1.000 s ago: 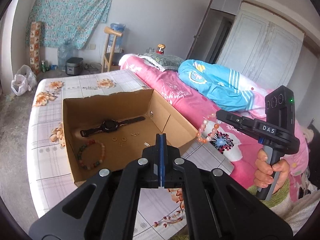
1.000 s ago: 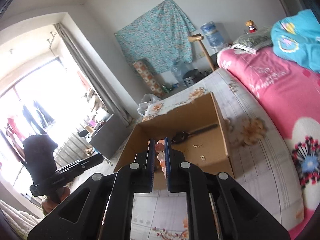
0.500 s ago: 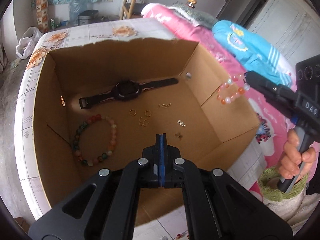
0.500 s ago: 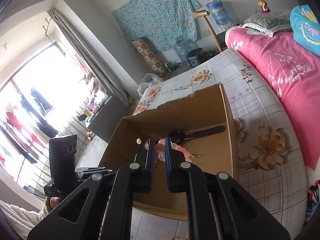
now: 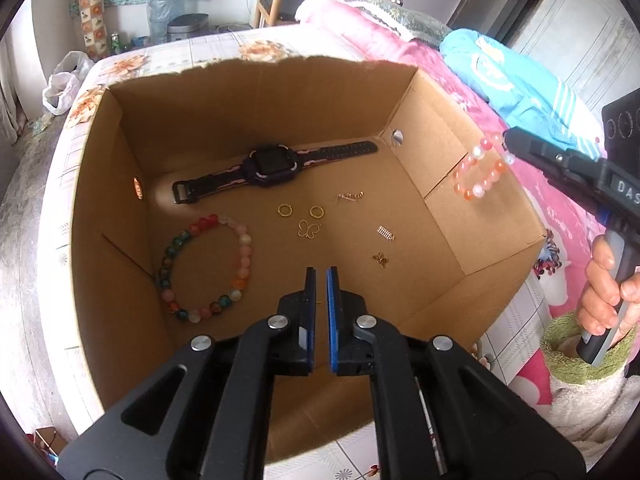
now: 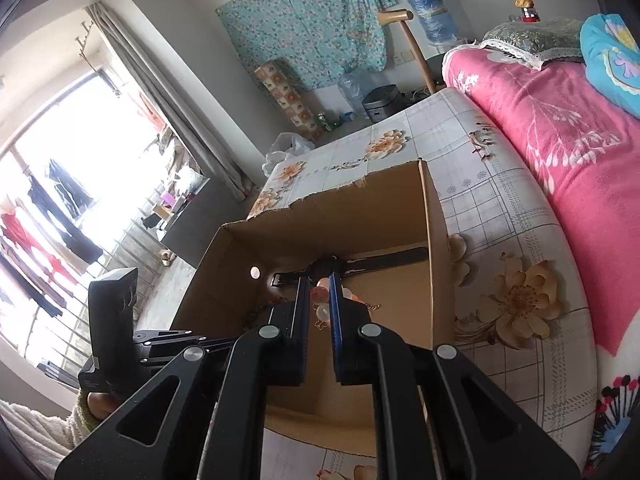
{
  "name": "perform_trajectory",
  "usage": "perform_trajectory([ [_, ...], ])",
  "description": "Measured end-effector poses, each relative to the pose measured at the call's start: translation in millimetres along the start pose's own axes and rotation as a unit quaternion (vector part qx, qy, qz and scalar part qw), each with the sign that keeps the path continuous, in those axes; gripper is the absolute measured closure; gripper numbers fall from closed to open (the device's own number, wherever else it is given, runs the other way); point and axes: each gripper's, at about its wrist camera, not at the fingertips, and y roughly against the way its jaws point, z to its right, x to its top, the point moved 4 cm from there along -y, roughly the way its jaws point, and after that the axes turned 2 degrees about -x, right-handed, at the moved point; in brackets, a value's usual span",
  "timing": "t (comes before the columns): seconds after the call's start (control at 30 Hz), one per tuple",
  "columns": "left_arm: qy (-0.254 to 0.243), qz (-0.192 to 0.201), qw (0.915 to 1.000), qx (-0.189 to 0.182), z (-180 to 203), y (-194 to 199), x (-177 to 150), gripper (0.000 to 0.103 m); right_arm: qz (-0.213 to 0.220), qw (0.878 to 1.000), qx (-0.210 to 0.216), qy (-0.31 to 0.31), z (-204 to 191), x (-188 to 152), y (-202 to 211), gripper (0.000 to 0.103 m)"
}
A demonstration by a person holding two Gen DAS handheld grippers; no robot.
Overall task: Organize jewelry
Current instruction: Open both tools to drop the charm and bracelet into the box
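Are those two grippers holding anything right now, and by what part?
The right gripper pinches an orange-and-white bead bracelet by a few beads at its top, the loop dangling over the box. The left gripper holds nothing.

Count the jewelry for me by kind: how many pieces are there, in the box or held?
Bead bracelets: 2 (multicolour one in the cardboard box; orange-and-white one held by the right gripper)
Watch: 1
Gold hoop rings: 2
Other small gold pieces: 4
Total: 9
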Motion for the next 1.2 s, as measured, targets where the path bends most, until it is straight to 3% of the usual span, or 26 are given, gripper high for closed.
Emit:
perform_trajectory([
  [0.13,0.000,0.044,0.9990,-0.002,-0.1,23.1,-0.4,0.091,-0.010,1.000,-0.005,0.005,-6.3,-0.5,0.7,0.093],
  [0.2,0.001,0.073,0.9973,0.001,-1.5,38.6,-1.3,0.073,-0.016,1.000,-0.007,0.007,-9.5,0.6,-0.5,0.093],
  [0.4,0.005,0.144,0.9887,0.040,-11.3,83.6,-6.0,0.034,-0.059,0.998,-0.007,0.009,-18.9,2.3,-16.5,0.093],
  [0.5,0.014,0.171,0.9831,0.063,-23.6,103.7,-11.1,0.025,-0.097,0.995,-0.011,0.013,-24.4,-3.0,-35.4,0.093],
  [0.7,0.039,0.200,0.9744,0.095,-52.1,126.3,-20.7,0.019,-0.163,0.986,-0.024,0.025,-33.5,-12.5,-69.3,0.093],
  [0.87,0.058,0.206,0.9708,0.107,-71.6,133.0,-29.1,0.019,-0.207,0.974,-0.062,0.065,-41.5,-18.8,-93.5,0.093],
  [1.07,0.067,0.206,0.9702,0.108,-80.3,132.3,-34.8,0.019,-0.291,0.941,-0.100,0.139,-54.7,-44.6,-122.0,0.093],
  [1.2,0.064,0.204,0.9710,0.108,-79.3,129.4,-37.2,0.019,-0.316,0.930,-0.101,0.156,-58.1,-56.7,-124.1,0.092],
])
